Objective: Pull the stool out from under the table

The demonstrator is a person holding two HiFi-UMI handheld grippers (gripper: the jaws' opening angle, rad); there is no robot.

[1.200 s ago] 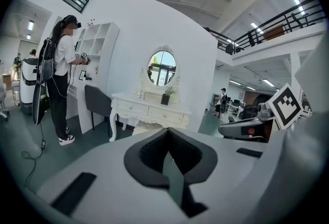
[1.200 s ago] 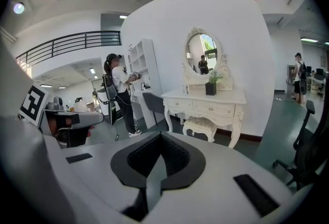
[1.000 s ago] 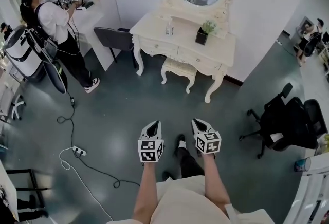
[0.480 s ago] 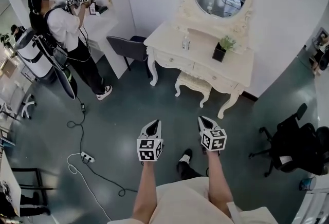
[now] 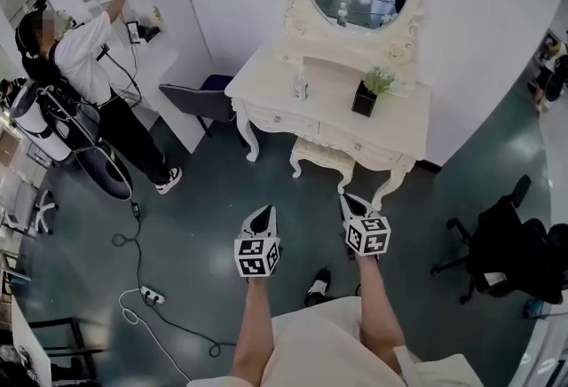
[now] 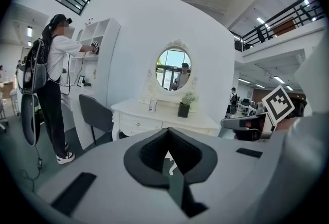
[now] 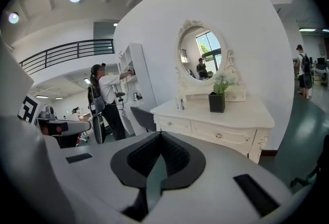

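- Both grippers, the left gripper [image 5: 263, 215] and the right gripper [image 5: 351, 201], are closed and empty. They've moved much nearer the dressing table [image 5: 330, 99].
- The stool [image 5: 320, 156] is still tucked underneath it, untouched — the grab comes next.

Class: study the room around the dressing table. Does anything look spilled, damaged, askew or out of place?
Nothing is spilled or damaged. The stool stands square under the dressing table. The one untidy thing is a power strip lying on the open floor at left, its cable trailing in loops.
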